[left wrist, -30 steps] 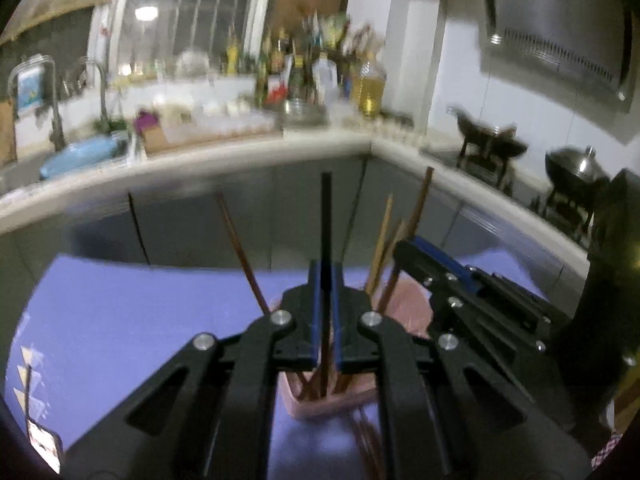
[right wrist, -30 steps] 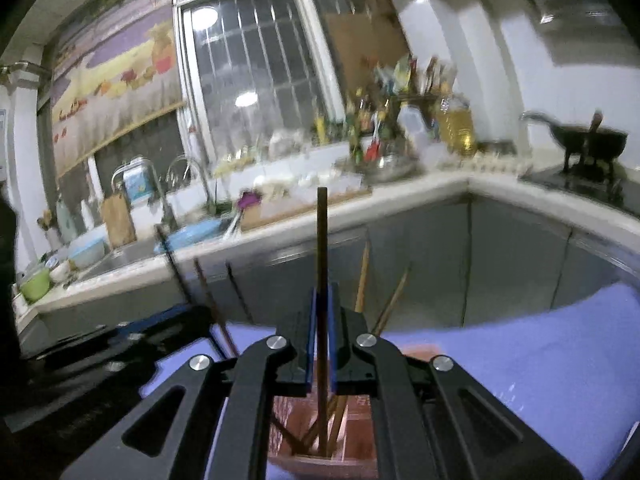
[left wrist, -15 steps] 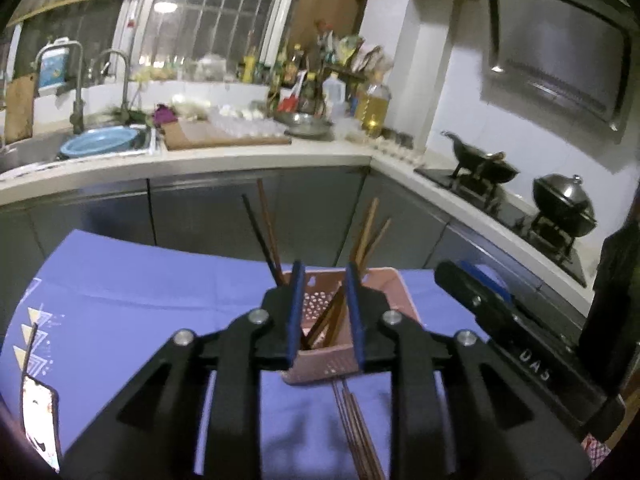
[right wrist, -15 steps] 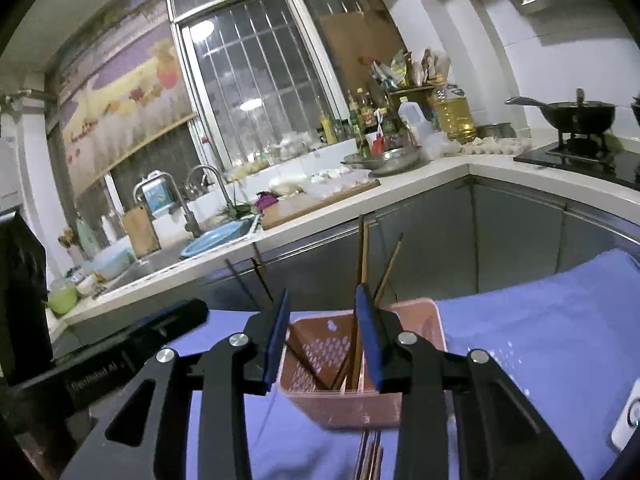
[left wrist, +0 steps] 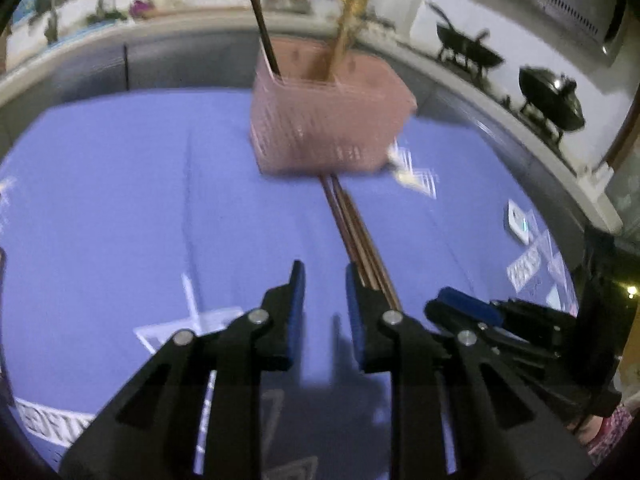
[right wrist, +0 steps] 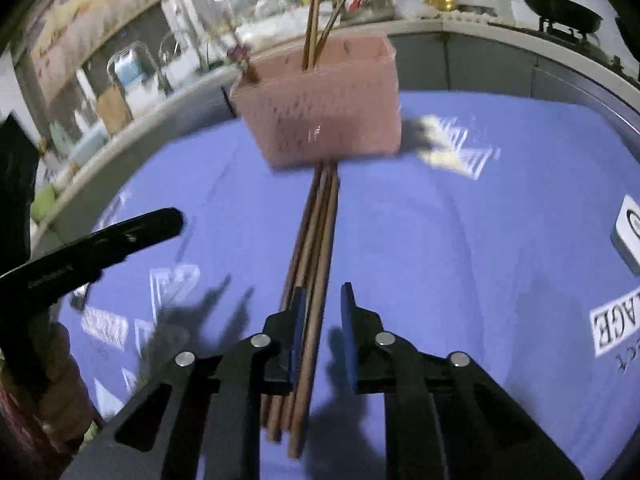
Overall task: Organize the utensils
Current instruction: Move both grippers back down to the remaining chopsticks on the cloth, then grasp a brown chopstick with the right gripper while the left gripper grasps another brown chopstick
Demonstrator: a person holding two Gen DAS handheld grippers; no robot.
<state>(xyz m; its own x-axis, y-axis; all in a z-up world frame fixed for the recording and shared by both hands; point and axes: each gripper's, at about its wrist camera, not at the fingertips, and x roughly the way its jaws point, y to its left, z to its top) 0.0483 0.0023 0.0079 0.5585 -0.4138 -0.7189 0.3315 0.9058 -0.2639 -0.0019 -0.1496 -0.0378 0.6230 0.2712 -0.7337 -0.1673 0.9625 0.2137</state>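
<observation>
A pink perforated basket (left wrist: 326, 120) stands on the blue cloth with several chopsticks upright in it; it also shows in the right wrist view (right wrist: 324, 112). A bundle of brown chopsticks (left wrist: 356, 232) lies on the cloth, running from the basket toward me, also in the right wrist view (right wrist: 312, 264). My left gripper (left wrist: 325, 280) is open and empty, low over the cloth just left of the bundle. My right gripper (right wrist: 323, 300) is open above the bundle, with chopsticks showing between its fingers. The right gripper also shows in the left wrist view (left wrist: 472, 312).
The blue cloth (left wrist: 120, 200) with white printed patterns covers the table. A small white device (right wrist: 628, 232) lies at the right. A kitchen counter with a sink (right wrist: 132, 64), bottles and a stove with pans (left wrist: 548, 96) runs behind the table.
Both grippers have let go of their chopsticks into the basket, opened, and dropped back and down toward the bundle lying on the cloth.
</observation>
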